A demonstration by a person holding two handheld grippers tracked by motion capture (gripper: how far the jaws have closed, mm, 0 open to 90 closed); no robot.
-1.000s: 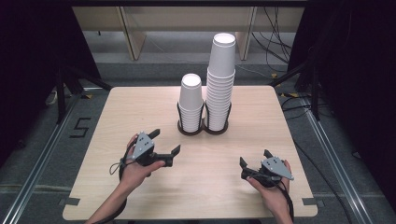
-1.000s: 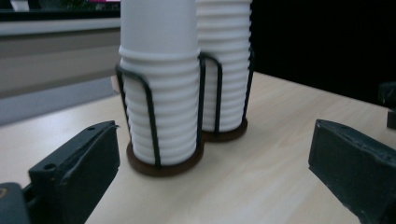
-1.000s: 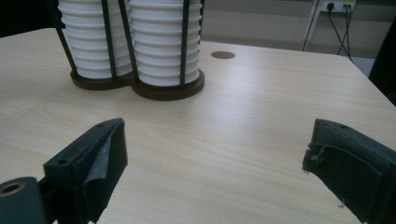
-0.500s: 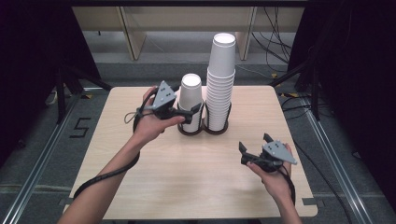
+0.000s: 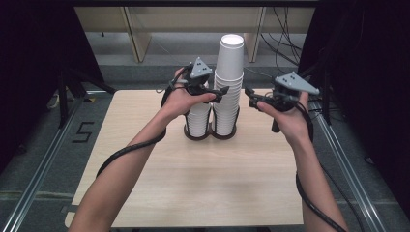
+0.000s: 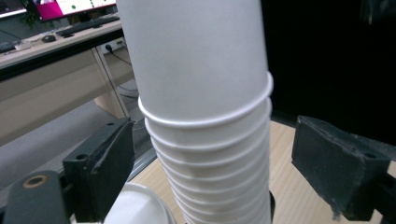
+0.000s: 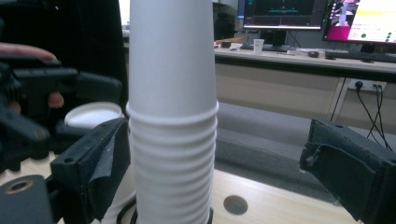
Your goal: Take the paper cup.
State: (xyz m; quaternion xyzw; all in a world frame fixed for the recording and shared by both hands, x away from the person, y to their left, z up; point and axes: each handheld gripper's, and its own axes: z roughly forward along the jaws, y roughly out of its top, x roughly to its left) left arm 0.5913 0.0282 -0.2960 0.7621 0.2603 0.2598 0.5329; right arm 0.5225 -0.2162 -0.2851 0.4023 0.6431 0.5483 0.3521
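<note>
The tall stack of white paper cups [image 5: 228, 82] stands upright at the far middle of the pale wooden table [image 5: 193, 179], its long axis vertical, the top cup's open mouth turned upward; it sits in one ring of a dark two-ring holder [image 5: 211, 134]; the shorter stack of white paper cups [image 5: 198, 118] stands upright in the other ring, touching the tall one on its left. The left gripper [image 5: 220, 92] is raised level over the short stack, jaws pointing at the tall stack; in the left gripper view the stack [image 6: 205, 112] rises between the jaws, which have just been closing yet stand spread, clear of the cup wall on both sides. The right gripper [image 5: 250, 94] faces the tall stack from the other side; its jaws too have just been closing; in the right gripper view the stack [image 7: 173, 121] lies between them, just beside one pad, the other well apart.
</note>
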